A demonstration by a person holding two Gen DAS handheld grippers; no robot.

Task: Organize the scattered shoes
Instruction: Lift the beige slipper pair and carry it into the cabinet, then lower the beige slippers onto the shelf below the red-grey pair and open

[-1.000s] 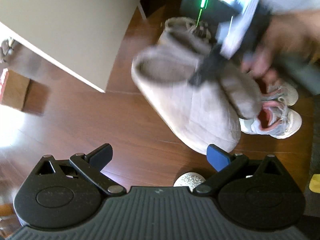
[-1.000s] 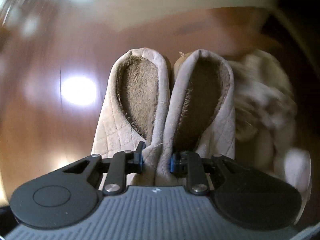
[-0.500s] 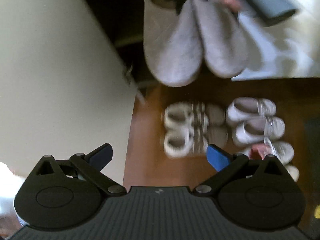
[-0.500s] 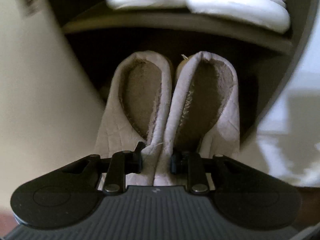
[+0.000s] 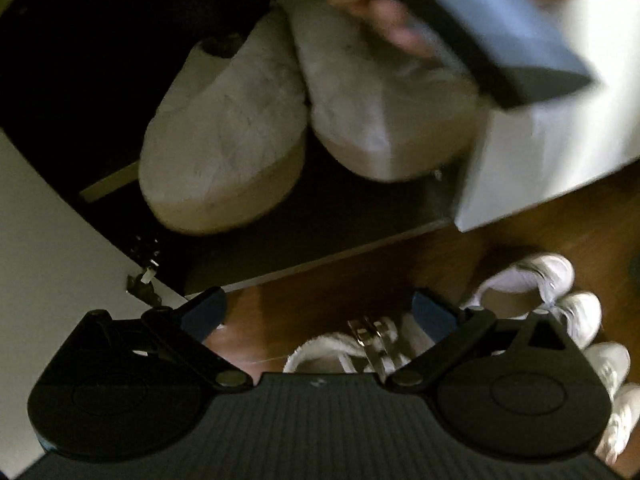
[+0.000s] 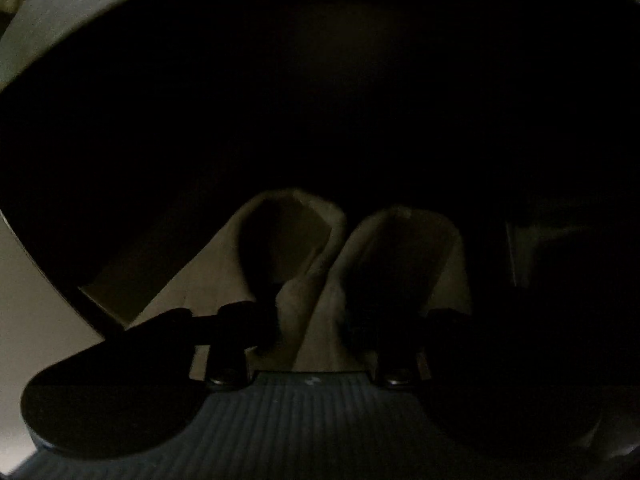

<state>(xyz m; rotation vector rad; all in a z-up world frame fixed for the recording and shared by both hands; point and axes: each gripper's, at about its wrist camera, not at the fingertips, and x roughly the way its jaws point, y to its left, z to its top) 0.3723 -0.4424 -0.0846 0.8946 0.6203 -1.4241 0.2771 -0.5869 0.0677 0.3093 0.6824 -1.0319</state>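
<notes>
The dark shoe cabinet [image 5: 360, 236] opens ahead of both tools, its pale door [image 5: 52, 240] to the left gripper's left. The grey slippers [image 5: 224, 140] sit side by side on its shelf, directly ahead of the right gripper [image 6: 310, 322], whose fingers pinch their two inner heel edges together. The left gripper [image 5: 316, 310] hangs wide apart and holds nothing, with white sneakers [image 5: 560, 304] on the wood floor [image 5: 560, 224] beneath it.

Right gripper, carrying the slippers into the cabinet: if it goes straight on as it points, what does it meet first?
Nothing identifiable. The right gripper holds the pair of grey quilted slippers toe-first into a dark cabinet compartment; the way looks free, but darkness hides the depth, so a back wall may be close.
</notes>
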